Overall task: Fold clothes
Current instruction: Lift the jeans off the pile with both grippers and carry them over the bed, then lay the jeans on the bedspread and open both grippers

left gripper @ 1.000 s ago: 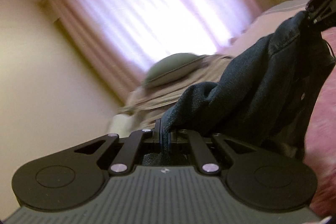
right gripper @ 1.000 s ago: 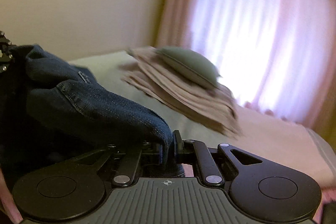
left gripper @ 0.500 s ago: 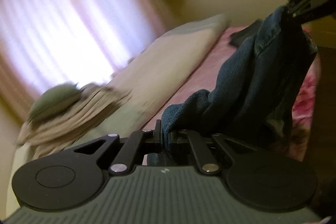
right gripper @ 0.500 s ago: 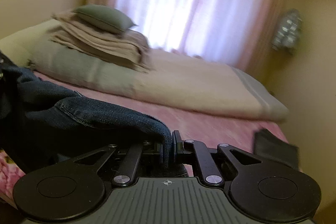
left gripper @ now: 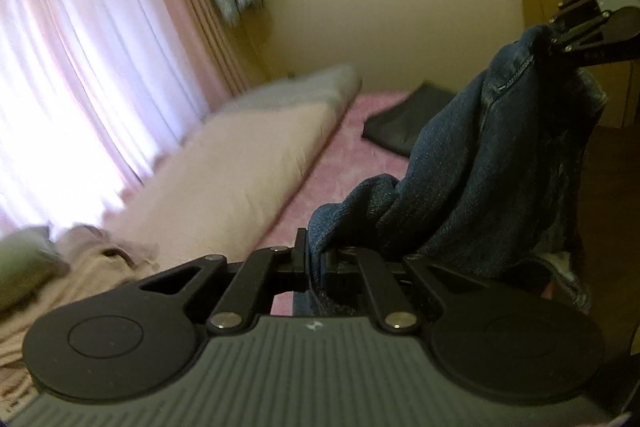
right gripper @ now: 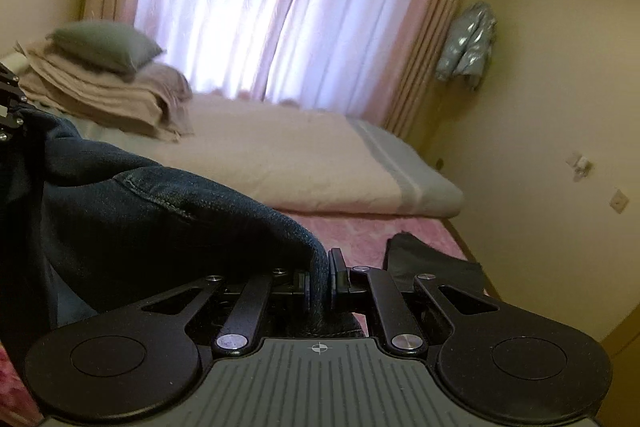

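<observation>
The step in hand seemed to be the carrying of the garment toward the place where it would be folded. The left gripper (left gripper: 314, 259) was clamped on an edge of the dark blue jeans (left gripper: 480, 163), and the right gripper (right gripper: 320, 281) was clamped on another edge of the same cloth, which showed as a thick denim fold (right gripper: 160, 211) running from one pair of tongs to the other. The jeans hung in the air between the two grippers, above the bed, and touched no surface that I could see. In the left view the right gripper appeared high at the right side, with the cloth draped down from it.

By my judgement, the folding itself was not yet begun, because the cloth was bunched and not spread. The next move would call for bringing the jeans over a free part of the pink bedspread (left gripper: 336, 163), pulling the two held edges apart so the cloth becomes flat, and lowering it without letting it slip from the tongs.

The bed was covered with the pink bedspread, and a beige quilt (right gripper: 280, 163) lay along the window side. A dark folded garment (left gripper: 404, 123) rested on the spread near the far end. A green pillow (right gripper: 104, 45) sat on a pile of beige blankets (right gripper: 104, 95). Pink curtains (right gripper: 256, 3) covered a bright window, and a silver jacket (right gripper: 468, 43) hung on the yellow wall.
</observation>
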The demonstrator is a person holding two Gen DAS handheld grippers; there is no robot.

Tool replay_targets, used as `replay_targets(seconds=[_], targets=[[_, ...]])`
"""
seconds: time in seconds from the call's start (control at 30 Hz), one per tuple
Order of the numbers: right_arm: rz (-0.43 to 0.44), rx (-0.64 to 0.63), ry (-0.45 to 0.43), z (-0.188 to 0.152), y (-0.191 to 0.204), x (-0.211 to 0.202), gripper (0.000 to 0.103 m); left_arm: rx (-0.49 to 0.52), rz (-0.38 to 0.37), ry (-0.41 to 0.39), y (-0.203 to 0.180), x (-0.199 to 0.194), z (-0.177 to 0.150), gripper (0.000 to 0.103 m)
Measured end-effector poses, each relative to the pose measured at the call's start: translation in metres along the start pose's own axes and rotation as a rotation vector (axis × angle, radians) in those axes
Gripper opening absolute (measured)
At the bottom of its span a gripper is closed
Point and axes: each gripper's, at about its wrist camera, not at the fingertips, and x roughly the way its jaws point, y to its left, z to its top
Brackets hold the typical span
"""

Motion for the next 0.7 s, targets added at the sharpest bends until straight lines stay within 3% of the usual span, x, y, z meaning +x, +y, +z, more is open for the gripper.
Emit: replay_targets(seconds=[0.1,0.2,0.23,0.27,0.3,0.33,0.47,0.6,0.7], targets=[[0.066,-0.016,0.06,0.0,-0.05,0.087,0.007,-0.056,0.0,0.115,0.007,0.095,0.019,0.006],[0.159,0.009,0.154,-0.014,-0.099,0.201,0.008,-0.165,0.012,0.255,0.013,0.195,0.021,0.016],[0.182,0.016,0.185,-0.022,-0.112,0.236,0.015,-0.188,0.031,0.299,0.017,0.221,0.017,0.026],[0.187,0.015,0.214,-0.031,-0.122,0.268,0.04,-0.204,0.051,0.334,0.02,0.242,0.011,0.032],[0.179,0.005,0.226,-0.039,-0.13,0.295,0.05,-0.221,0.065,0.368,0.022,0.259,0.006,0.032],[0.175,0.0,0.217,-0.044,-0.137,0.313,0.063,-0.242,0.077,0.396,0.024,0.267,-0.001,0.033],[0.241,0.059,0.24,-0.06,-0.148,0.344,0.064,-0.328,0.124,0.488,0.025,0.274,-0.035,0.042],[0.358,0.073,0.326,-0.079,-0.131,0.353,0.064,-0.415,0.131,0.589,0.012,0.234,-0.095,0.046],[0.445,0.062,0.4,-0.103,-0.104,0.336,0.064,-0.479,0.095,0.661,-0.007,0.205,-0.135,0.051]])
